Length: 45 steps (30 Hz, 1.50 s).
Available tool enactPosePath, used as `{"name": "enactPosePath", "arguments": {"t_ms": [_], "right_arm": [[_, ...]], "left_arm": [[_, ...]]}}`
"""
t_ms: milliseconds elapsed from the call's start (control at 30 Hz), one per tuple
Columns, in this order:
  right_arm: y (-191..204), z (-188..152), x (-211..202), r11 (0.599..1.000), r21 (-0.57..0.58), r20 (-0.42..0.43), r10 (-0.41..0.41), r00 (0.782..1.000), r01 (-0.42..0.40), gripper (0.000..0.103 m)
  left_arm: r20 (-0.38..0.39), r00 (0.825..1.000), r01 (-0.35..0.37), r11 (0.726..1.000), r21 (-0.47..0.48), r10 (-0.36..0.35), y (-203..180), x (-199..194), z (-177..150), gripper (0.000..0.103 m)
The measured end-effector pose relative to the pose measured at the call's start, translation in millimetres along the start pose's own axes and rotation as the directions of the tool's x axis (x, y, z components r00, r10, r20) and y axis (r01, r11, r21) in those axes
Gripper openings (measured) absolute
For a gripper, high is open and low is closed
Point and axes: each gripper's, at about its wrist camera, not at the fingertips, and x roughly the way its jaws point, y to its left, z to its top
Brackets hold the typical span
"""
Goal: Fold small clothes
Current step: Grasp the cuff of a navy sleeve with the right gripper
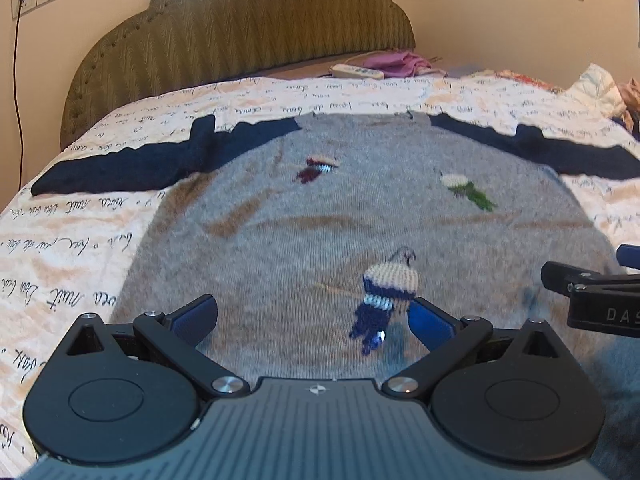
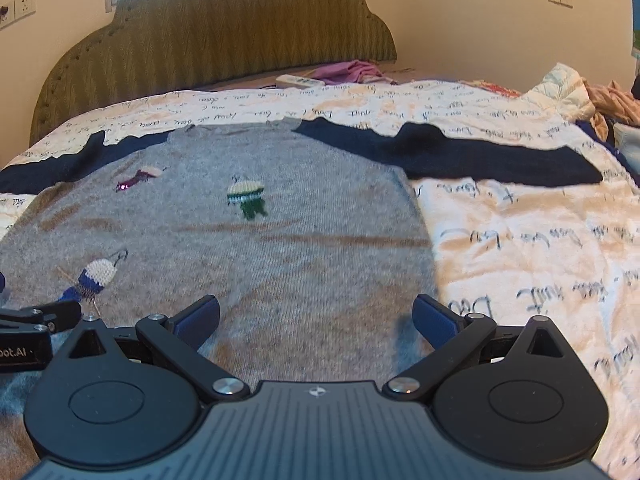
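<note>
A small grey knit sweater with navy sleeves lies flat on the bed, neck toward the headboard, both sleeves spread sideways. Knitted figures decorate its front: a blue one, a green one and a maroon one. My left gripper hovers open over the sweater's lower middle, nothing between its fingers. My right gripper is open above the lower right part of the sweater, near its right side edge. Each gripper shows at the edge of the other's view.
The bed carries a cream bedspread printed with handwriting. A padded olive headboard stands behind. A pink garment and a white remote lie near the headboard. Crumpled clothes pile at the right edge.
</note>
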Motion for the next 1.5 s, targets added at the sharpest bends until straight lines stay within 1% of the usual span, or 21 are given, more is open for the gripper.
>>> {"name": "enactPosePath", "arguments": {"t_ms": [33,167,267,367,433,500,600,667,767,867,1000,1033,1067,1100,1133,1200,1233,1300,1333,1367,1500], "right_arm": [[1,5,3,1.0,-0.011,0.006,0.011,1.0,-0.011,0.103],[-6,22,3,0.992,-0.023,0.074,0.124,0.99,-0.122,0.103],[-21,41,13,0.99,-0.044,0.094,0.139,0.986,-0.136,0.103],[-50,61,24,0.996,-0.05,0.132,0.085,0.988,-0.079,0.103],[-80,75,34,0.999,-0.03,0.145,0.035,0.989,-0.031,0.103],[-116,86,44,0.999,0.002,0.153,-0.034,0.988,0.034,0.103],[-176,99,59,0.99,0.082,0.136,-0.126,0.983,0.116,0.103],[-219,104,70,0.969,0.182,0.109,-0.191,0.976,0.169,0.103],[-277,105,83,0.916,0.353,0.073,-0.232,0.97,0.192,0.103],[-321,101,92,0.851,0.491,0.032,-0.231,0.972,0.186,0.103],[-364,91,111,0.737,0.664,0.005,-0.172,0.985,0.125,0.101],[-371,88,115,0.702,0.705,0.004,-0.152,0.988,0.105,0.091],[-375,87,119,0.678,0.73,0.005,-0.134,0.991,0.088,0.086],[-377,86,122,0.664,0.743,0.006,-0.123,0.992,0.078,0.071],[-377,87,127,0.664,0.743,-0.002,-0.123,0.992,0.083,0.056],[-374,91,132,0.68,0.726,-0.009,-0.137,0.99,0.101,0.051],[-374,91,132,0.684,0.722,-0.006,-0.149,0.989,0.107,0.035],[-375,91,132,0.677,0.728,-0.002,-0.153,0.988,0.106,0.01],[-374,91,130,0.675,0.732,0.015,-0.157,0.987,0.096,0.009],[-371,93,127,0.683,0.724,0.032,-0.165,0.986,0.091,0.008],[-340,110,116,0.76,0.649,0.088,-0.128,0.988,0.041,0.008]], "left_arm": [[0.002,1.0,0.007,1.0,-0.01,-0.007,2,1,4,0.103],[-0.003,1.0,0.023,0.999,-0.048,-0.024,5,14,21,0.103],[-0.013,1.0,0.013,0.998,-0.055,-0.013,5,29,26,0.103],[-0.037,0.999,0.005,0.999,-0.048,-0.007,6,45,23,0.103],[-0.057,0.998,0.007,0.999,-0.043,-0.01,7,55,17,0.103],[-0.025,1.0,0.009,0.999,-0.044,-0.01,8,56,11,0.103],[-0.021,1.0,0.013,0.999,-0.048,-0.014,8,56,10,0.103],[-0.02,1.0,0.016,0.999,-0.051,-0.017,8,57,10,0.103],[-0.019,1.0,0.021,0.998,-0.055,-0.022,9,57,10,0.103],[-0.019,0.999,0.025,0.998,-0.059,-0.026,9,57,11,0.103],[-0.02,0.999,0.025,0.998,-0.059,-0.026,9,58,11,0.103],[-0.02,0.999,0.025,0.998,-0.059,-0.026,9,58,11,0.103],[-0.02,0.999,0.025,0.998,-0.059,-0.026,9,58,11,0.103],[-0.02,0.999,0.024,0.998,-0.059,-0.026,9,58,11,0.103],[-0.02,0.999,0.024,0.998,-0.059,-0.026,9,58,11,0.103],[-0.02,0.999,0.024,0.998,-0.059,-0.026,9,58,11,0.103],[-0.02,0.999,0.025,0.998,-0.059,-0.026,9,58,11,0.103],[-0.019,0.999,0.033,0.998,-0.06,-0.034,9,57,11,0.102],[-0.019,0.999,0.042,0.997,-0.065,-0.044,11,57,12,0.103],[-0.021,0.998,0.053,0.996,-0.078,-0.055,14,56,14,0.103],[-0.003,0.989,0.143,0.974,-0.176,-0.145,34,48,34,0.101]]}}
